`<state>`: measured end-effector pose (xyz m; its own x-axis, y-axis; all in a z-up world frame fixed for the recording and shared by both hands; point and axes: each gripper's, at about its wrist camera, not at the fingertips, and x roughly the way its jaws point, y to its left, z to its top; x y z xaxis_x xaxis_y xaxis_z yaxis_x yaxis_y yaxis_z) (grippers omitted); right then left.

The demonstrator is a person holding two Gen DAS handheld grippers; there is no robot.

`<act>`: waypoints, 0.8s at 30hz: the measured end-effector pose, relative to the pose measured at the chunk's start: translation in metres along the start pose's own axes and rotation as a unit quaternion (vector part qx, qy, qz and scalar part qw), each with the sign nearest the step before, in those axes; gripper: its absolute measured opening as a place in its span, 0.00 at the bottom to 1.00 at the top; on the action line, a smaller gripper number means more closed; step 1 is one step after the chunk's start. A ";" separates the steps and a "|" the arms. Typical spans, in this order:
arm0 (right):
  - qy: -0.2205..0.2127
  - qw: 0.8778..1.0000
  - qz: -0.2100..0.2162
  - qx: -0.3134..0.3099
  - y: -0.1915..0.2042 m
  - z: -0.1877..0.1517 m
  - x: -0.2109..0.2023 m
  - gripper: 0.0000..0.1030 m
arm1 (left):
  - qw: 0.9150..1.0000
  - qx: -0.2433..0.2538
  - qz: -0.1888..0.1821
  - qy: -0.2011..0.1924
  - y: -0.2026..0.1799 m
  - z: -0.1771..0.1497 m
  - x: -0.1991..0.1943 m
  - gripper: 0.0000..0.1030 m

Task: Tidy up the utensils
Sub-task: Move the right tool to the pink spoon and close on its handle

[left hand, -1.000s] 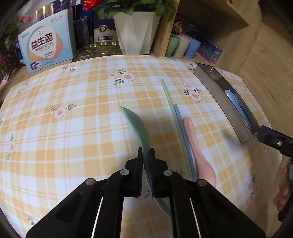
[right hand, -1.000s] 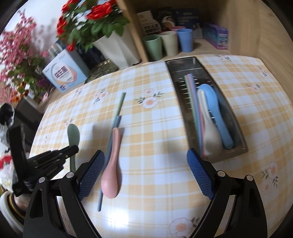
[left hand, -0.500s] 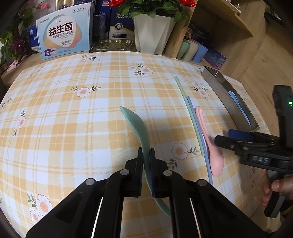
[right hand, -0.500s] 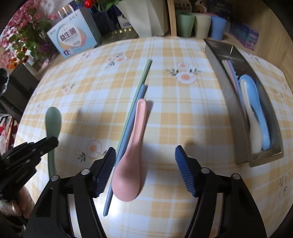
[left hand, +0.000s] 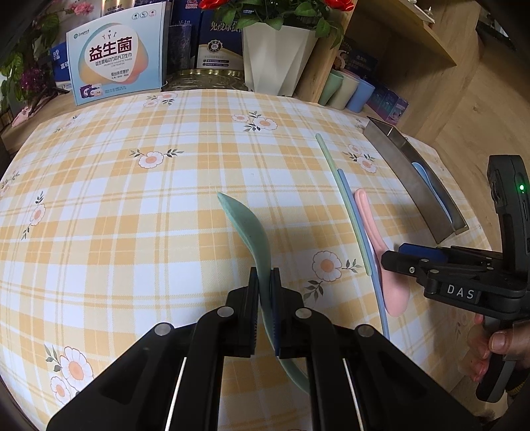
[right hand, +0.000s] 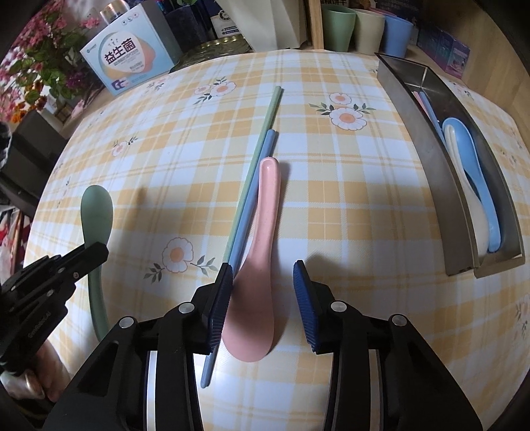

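Observation:
My left gripper [left hand: 264,281] is shut on the green spoon [left hand: 251,232], holding it by the handle above the checked tablecloth; it also shows in the right wrist view [right hand: 96,212]. My right gripper [right hand: 261,281] is open, its jaws either side of the pink spoon [right hand: 261,265], which lies on the cloth next to a green chopstick [right hand: 261,132] and a blue chopstick [right hand: 251,199]. The pink spoon [left hand: 381,252] also shows in the left wrist view, with the right gripper [left hand: 407,255] over it. The steel tray [right hand: 427,159] holds a white spoon [right hand: 470,199], a blue spoon [right hand: 477,165] and chopsticks.
At the table's back stand a printed box [left hand: 116,56], a white flower pot [left hand: 281,56], three cups [right hand: 364,30] and a wooden shelf [left hand: 391,39]. The tray [left hand: 410,179] lies along the right edge of the table.
My right gripper has moved forward and down over the pink spoon and its jaws have narrowed around it. My left gripper has drawn back a little, still holding the green spoon.

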<state>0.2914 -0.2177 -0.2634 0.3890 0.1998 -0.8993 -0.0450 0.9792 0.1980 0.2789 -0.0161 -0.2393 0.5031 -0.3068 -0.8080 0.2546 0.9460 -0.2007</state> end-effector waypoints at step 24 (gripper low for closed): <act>-0.020 0.999 0.009 0.024 -0.006 -0.006 -0.007 0.20 | 1.000 -0.012 0.010 0.015 0.008 -0.012 0.008 0.06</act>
<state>0.2832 -0.2248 -0.2603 0.4242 0.2146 -0.8798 -0.0090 0.9725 0.2329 0.2745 -0.0099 -0.2539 0.4833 -0.2840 -0.8282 0.2244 0.9545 -0.1963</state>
